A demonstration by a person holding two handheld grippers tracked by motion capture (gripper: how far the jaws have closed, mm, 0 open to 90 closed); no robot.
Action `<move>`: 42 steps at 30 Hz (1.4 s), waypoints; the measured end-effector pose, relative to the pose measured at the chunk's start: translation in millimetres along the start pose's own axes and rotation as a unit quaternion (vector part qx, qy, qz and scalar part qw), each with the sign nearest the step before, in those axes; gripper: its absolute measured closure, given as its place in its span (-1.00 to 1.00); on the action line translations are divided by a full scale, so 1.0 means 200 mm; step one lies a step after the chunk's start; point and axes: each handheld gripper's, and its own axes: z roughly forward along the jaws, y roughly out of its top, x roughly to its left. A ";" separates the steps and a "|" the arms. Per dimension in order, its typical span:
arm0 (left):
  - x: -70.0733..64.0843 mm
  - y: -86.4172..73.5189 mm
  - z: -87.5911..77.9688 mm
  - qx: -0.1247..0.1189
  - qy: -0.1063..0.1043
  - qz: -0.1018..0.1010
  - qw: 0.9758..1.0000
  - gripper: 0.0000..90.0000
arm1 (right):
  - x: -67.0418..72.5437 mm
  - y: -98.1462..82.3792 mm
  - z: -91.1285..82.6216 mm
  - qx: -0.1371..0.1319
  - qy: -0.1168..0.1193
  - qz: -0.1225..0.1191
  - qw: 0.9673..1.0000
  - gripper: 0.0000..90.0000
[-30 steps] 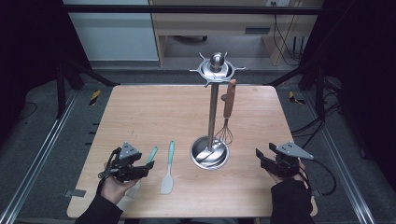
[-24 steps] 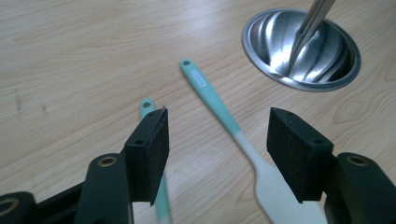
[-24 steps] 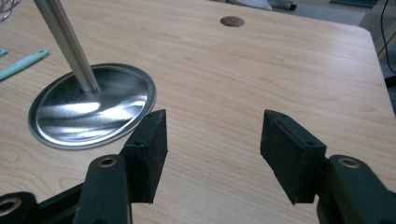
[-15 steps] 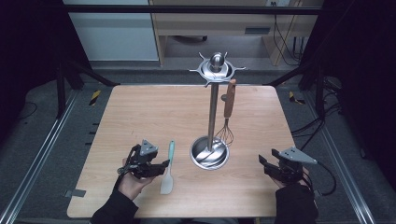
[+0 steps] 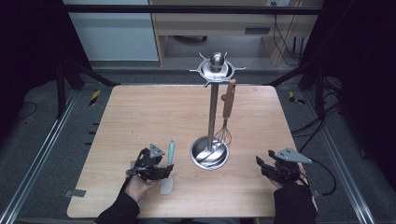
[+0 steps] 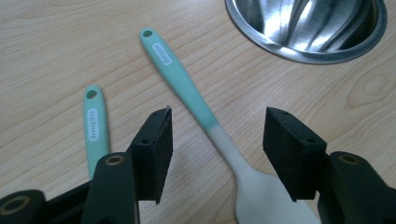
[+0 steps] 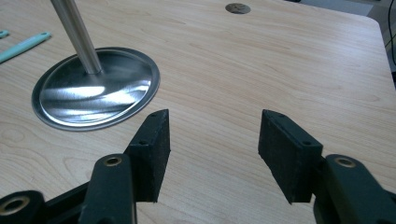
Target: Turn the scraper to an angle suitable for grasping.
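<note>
Spatula lies flat on the desk, teal handle pointing to 12 o'clock in the high view, pale blade toward 6. Left tool sits low over it; seen along that tool's own jaws, the neck of the spatula runs between the pads, which stand wide on either side without touching it. Jaws have just been closing a little. Second teal handle lies just beside, at 9 o'clock of the first.

Stand at 3 o'clock of the spatula, its round steel base near the handle tip. Whisk hangs from the top ring.

Right tool at 3 o'clock of the base, well apart, jaws wide with bare desk between them, also just closing slightly.
</note>
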 end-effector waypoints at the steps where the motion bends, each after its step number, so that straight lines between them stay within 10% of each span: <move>1: -0.01 0.00 0.01 0.000 -0.002 0.000 1.000 -0.04 | 0.00 0.00 0.00 0.003 0.001 -0.002 1.000 -0.02; 29: -0.06 -0.02 0.09 0.053 0.012 -0.022 0.998 0.59 | 0.01 0.00 0.02 0.017 0.001 -0.013 1.000 0.02; 42: 0.02 -0.04 0.05 0.066 -0.003 -0.031 0.997 0.75 | 0.01 0.00 0.02 0.016 0.002 -0.013 1.000 0.02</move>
